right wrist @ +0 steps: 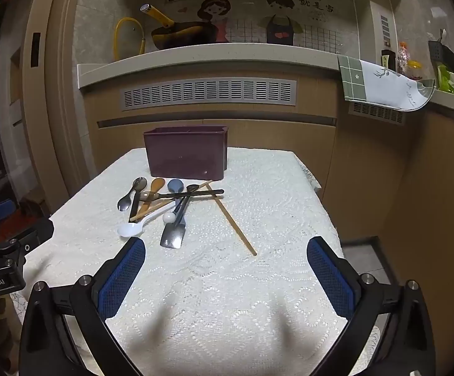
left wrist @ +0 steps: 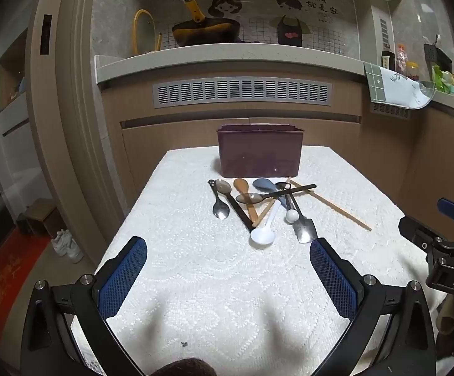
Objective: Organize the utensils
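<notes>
Left wrist view: my left tongs (left wrist: 228, 277) gape wide, empty, over the bench (left wrist: 195, 282); utensils (left wrist: 258, 210) lie heaped just before the purple holder (left wrist: 260, 153). Right wrist view: my right tongs (right wrist: 226, 277) likewise wide, empty.

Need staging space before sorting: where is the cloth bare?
Bare: the near cloth between both grippers and the pile; also right of the long chopstick. Crowded: the utensil pile right before the bin.
</notes>
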`<state>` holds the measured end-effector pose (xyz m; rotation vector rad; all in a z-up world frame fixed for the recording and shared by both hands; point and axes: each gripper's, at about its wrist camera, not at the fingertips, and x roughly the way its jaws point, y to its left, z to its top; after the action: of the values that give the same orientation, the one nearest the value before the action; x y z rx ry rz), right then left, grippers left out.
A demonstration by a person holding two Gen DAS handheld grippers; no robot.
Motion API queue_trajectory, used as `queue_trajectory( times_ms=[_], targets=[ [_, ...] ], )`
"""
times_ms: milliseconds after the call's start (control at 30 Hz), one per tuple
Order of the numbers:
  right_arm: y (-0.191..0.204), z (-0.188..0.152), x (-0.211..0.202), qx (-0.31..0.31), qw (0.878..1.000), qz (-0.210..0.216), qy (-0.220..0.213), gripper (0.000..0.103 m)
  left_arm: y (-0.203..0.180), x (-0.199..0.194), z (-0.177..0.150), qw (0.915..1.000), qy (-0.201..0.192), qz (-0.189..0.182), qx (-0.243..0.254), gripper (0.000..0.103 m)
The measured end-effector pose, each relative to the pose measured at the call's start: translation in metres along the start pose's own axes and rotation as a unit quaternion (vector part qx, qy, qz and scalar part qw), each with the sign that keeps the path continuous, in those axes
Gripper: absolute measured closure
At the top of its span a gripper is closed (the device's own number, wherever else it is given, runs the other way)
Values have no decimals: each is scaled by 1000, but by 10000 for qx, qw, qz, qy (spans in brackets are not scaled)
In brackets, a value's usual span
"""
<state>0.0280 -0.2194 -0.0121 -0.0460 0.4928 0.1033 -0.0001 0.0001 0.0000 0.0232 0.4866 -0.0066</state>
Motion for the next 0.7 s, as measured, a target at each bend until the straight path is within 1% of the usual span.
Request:
queue_trajectory(
  times_ms=[67,100,200,700],
  targets=[
    [0,1,4,15,10000,-9,10,0,0,0,0,10000,41,17,32,0],
    [-2,-3,-4,-11,10000,15,-26,0,0,0,0,10000,40,25,45,0],
    [1,-1,-6,-6,10000,21,-13,0,-1,0,0,10000,33,30,36,0],
    [-2,-5,-2,-11,10000,29,-2,0,3,0,0,10000,64,-2,6,0]
  ],
)
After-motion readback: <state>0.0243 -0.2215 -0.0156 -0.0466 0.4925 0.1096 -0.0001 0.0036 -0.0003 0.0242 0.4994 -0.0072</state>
